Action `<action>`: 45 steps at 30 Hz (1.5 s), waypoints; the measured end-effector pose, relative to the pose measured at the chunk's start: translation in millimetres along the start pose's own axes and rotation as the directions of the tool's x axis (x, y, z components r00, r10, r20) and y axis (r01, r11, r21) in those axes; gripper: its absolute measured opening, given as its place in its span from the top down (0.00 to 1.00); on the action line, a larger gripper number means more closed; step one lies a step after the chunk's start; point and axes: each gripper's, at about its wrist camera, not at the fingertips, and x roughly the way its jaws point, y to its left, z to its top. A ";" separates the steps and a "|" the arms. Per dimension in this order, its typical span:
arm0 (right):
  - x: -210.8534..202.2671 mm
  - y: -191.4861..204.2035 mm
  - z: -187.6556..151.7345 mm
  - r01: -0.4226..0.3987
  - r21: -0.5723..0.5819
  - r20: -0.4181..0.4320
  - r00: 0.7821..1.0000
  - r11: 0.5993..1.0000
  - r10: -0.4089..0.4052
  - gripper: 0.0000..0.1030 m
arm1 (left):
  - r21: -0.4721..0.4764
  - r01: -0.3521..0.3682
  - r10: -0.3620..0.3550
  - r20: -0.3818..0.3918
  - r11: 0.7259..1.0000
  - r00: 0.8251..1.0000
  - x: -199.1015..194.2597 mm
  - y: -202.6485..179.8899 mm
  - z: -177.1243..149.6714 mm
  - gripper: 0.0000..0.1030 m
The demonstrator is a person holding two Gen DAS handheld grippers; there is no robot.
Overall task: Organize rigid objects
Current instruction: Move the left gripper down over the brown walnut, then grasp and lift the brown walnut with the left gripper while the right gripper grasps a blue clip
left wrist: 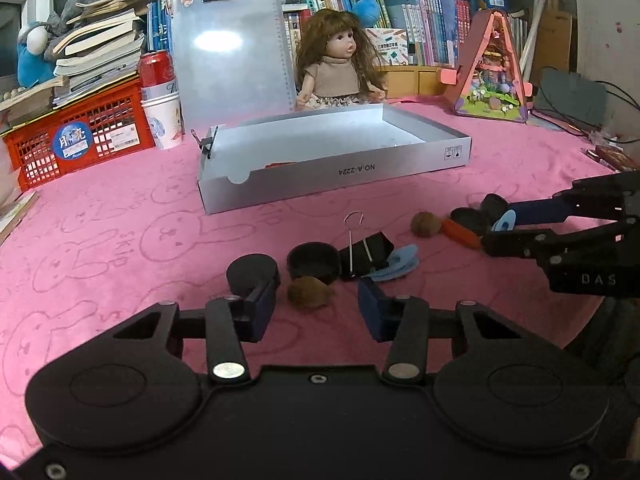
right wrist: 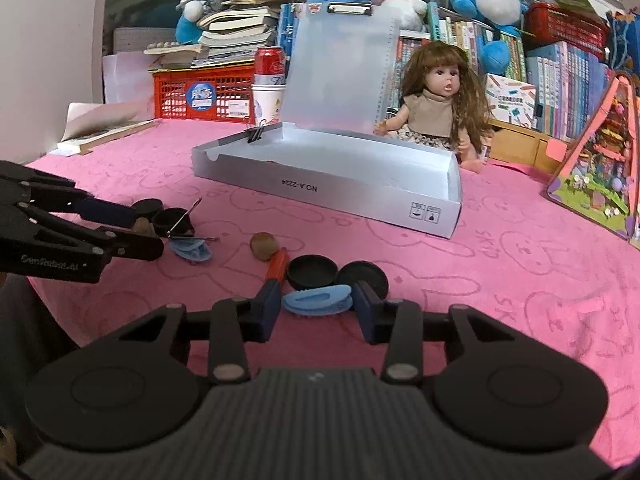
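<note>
Small objects lie on the pink cloth in front of a silver box (left wrist: 320, 184), also in the right wrist view (right wrist: 320, 188). My left gripper (left wrist: 316, 300) is open around a brown walnut (left wrist: 310, 291), with black caps (left wrist: 314, 261) (left wrist: 252, 272), a black binder clip (left wrist: 366, 254) and a blue hair clip (left wrist: 398, 266) just ahead. My right gripper (right wrist: 316, 302) is open with a blue hair clip (right wrist: 318, 300) between its fingers, not squeezed. Beyond it lie two black caps (right wrist: 312, 270) (right wrist: 366, 274), an orange-red stick (right wrist: 278, 264) and a walnut (right wrist: 263, 245).
A doll (left wrist: 340, 64), a clear clipboard (left wrist: 232, 52), a red crate (left wrist: 80, 132) with books, a can in a cup (left wrist: 160, 100) and a pink toy house (left wrist: 492, 68) stand behind the box. A binder clip (right wrist: 256, 133) grips the box's rim.
</note>
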 end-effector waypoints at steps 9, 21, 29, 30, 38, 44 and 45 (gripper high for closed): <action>0.3 9.0 -1.1 -0.003 -0.045 -0.005 1.000 0.999 0.003 0.46 | -0.006 0.009 -0.009 0.000 1.000 1.000 -1.3 2.3 0.0 0.69; 0.0 7.3 -2.4 0.009 0.009 -0.010 1.000 1.000 -0.009 0.56 | 0.000 0.003 -0.003 0.014 1.000 1.000 -0.8 2.1 -2.6 0.77; -5.9 9.3 5.1 0.001 -0.023 0.020 1.000 1.000 0.000 0.57 | -0.038 -0.004 0.005 0.043 0.999 0.999 -7.5 4.9 4.8 0.79; -5.6 8.4 6.5 0.006 -0.024 0.021 1.000 1.000 -0.006 0.57 | -0.043 -0.003 0.005 0.049 0.999 0.999 -8.8 5.7 6.8 0.79; 1.9 -3.7 21.3 0.061 0.016 0.020 0.998 0.998 -0.062 0.57 | -0.096 -0.028 0.033 0.051 0.995 0.998 -3.9 16.2 32.0 0.79; 9.9 -14.0 31.3 0.092 0.054 0.000 0.996 0.994 -0.093 0.57 | -0.130 -0.038 0.043 0.033 0.991 0.999 5.6 23.7 45.8 0.79; 11.5 -15.9 33.3 0.100 0.061 -0.004 0.995 0.993 -0.100 0.57 | -0.129 -0.043 0.048 0.034 0.991 0.998 7.2 24.0 48.7 0.79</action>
